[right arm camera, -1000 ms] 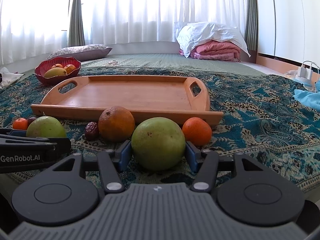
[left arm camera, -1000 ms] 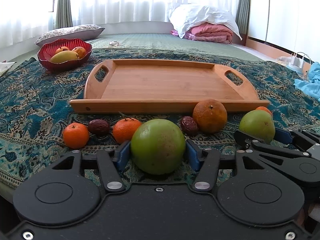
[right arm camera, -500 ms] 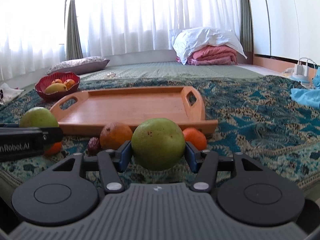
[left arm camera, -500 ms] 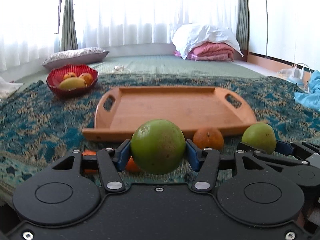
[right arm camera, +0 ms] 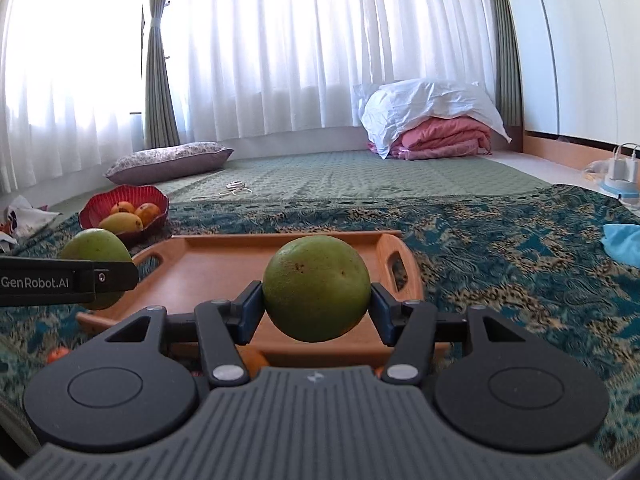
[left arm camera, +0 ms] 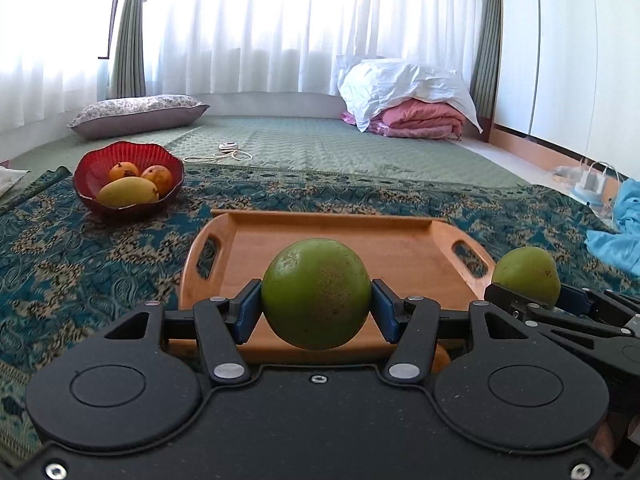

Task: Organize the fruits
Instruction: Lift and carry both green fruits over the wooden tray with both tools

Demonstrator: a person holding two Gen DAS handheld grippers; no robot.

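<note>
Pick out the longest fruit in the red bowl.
The yellow-green elongated mango at the front of the red scalloped bowl; the two orange fruits behind it are rounder and smaller.

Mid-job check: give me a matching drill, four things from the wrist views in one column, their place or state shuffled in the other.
1. wooden tray
2. red bowl
3. pink blanket
4. left tongs

a. under a white pillow
b. shut on a green fruit
c. holds mangoes
d. nothing on its visible floor

Pairs: 1-d, 2-c, 3-a, 4-b
</note>
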